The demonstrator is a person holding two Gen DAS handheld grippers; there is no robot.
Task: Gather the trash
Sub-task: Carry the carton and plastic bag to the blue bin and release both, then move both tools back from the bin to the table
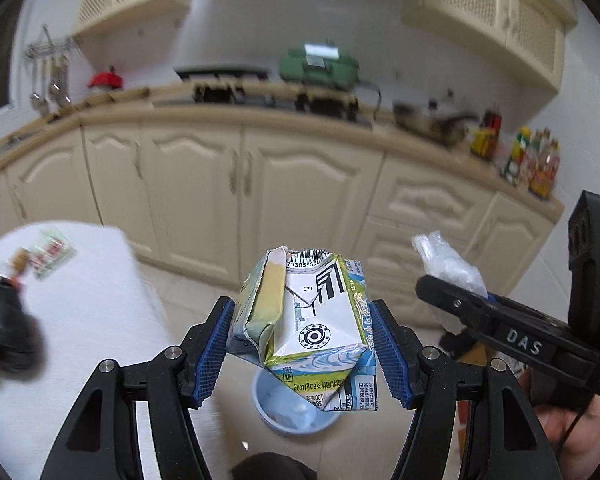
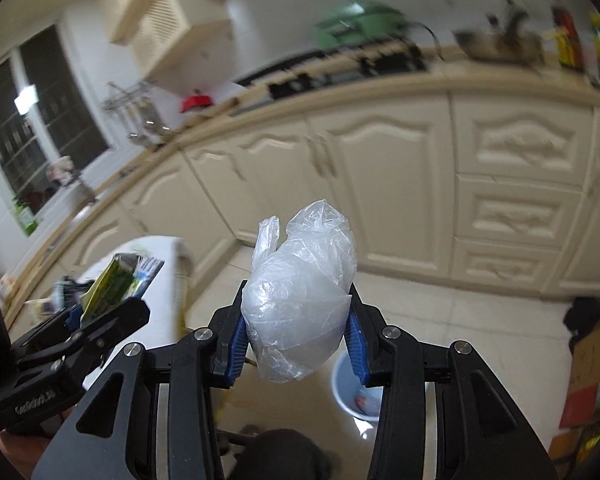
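Two pieces of trash are held in the air above a pale blue bin (image 1: 296,412).

A crushed milk carton (image 1: 304,328) is pinched across its sides by the left gripper (image 1: 302,350), its blue pads (image 1: 216,344) pressed into the dented card. A crumpled plastic bag (image 2: 300,300) is squeezed by the right gripper (image 2: 298,340); both seem positioned for release into the bin on the floor below. Farther off, more wrappers (image 1: 52,250) lie on a white table (image 1: 80,320), judged still to be collected, before cream kitchen cabinets (image 1: 260,184).

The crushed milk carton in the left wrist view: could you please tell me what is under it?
A pale blue bin on the floor, some scraps inside; the crushed milk carton covers its far rim.
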